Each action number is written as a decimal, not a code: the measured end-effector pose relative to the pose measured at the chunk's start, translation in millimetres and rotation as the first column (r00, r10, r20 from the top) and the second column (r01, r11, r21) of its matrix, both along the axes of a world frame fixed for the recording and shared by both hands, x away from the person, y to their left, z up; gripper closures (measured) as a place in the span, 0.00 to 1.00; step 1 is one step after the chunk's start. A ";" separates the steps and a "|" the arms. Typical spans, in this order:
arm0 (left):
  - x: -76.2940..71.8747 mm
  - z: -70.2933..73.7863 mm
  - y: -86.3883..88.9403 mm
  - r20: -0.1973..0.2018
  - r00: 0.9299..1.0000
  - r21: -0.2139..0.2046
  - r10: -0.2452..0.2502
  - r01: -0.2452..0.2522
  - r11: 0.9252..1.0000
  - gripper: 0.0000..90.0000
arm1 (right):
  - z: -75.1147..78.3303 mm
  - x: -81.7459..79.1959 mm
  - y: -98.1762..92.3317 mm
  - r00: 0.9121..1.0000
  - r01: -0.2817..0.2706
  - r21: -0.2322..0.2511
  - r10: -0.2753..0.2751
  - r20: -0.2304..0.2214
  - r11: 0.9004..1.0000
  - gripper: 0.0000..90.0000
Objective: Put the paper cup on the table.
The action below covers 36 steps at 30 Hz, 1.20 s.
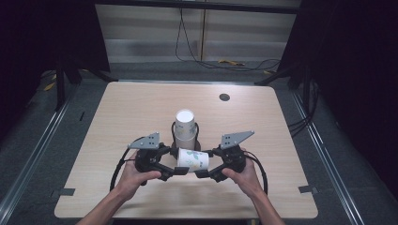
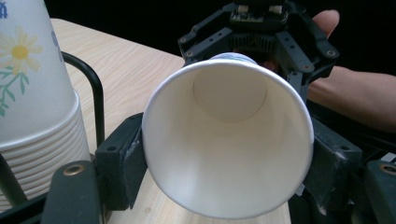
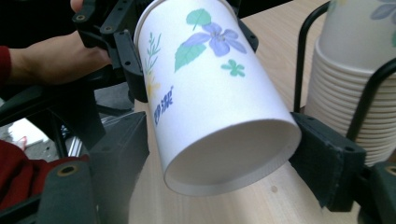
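A paper cup changed claws above the surface (image 1: 117, 117).

The left claw (image 1: 174, 172) clamped the rim of the cup (image 1: 193, 160), held sideways, while the right claw (image 1: 202, 172) stood apart around its base, apparently to hand it over; the stack (image 1: 185, 125) in its holder (image 1: 197, 136) waited just behind.

Light falls from above onto the tabletop (image 1: 141, 108) in the high view, leaving it pale and evenly lit while the room on both sides sinks into near black. The picture there is soft, fine detail smeared. In the left gripper view the paper cup (image 2: 229, 140) glows bright white inside, its near rim slightly blurred. The right gripper view shows gentle shade under the cup, and the black jaws up close are out of focus
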<state>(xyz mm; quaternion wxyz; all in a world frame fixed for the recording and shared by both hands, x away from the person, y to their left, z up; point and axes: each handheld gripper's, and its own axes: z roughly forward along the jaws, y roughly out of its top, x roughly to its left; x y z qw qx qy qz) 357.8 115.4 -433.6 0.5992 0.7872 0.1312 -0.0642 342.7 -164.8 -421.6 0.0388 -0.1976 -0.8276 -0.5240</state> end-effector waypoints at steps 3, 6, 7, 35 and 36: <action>0.9 -1.0 -0.2 0.001 1.000 0.019 0.008 -0.008 1.000 0.28 | 0.1 0.6 -1.9 1.000 0.011 0.003 -0.011 0.001 1.000 0.22; 2.5 -3.0 0.8 -0.003 1.000 0.026 0.015 -0.015 1.000 0.28 | 0.3 1.7 -6.4 0.999 0.036 0.010 -0.036 0.003 0.999 0.19; 2.9 -2.8 1.8 -0.006 1.000 0.031 0.018 -0.018 0.999 0.28 | 0.3 1.8 -7.3 0.999 0.042 0.015 -0.042 0.000 0.999 0.19; 11.3 2.2 22.1 -0.053 0.996 0.054 0.071 -0.068 0.996 0.28 | -0.1 2.4 -19.7 0.988 0.154 0.015 -0.154 0.012 0.988 0.16; 11.1 2.3 22.3 -0.055 0.996 0.054 0.072 -0.069 0.996 0.28 | 0.5 2.4 -20.0 0.988 0.154 0.017 -0.155 0.013 0.988 0.16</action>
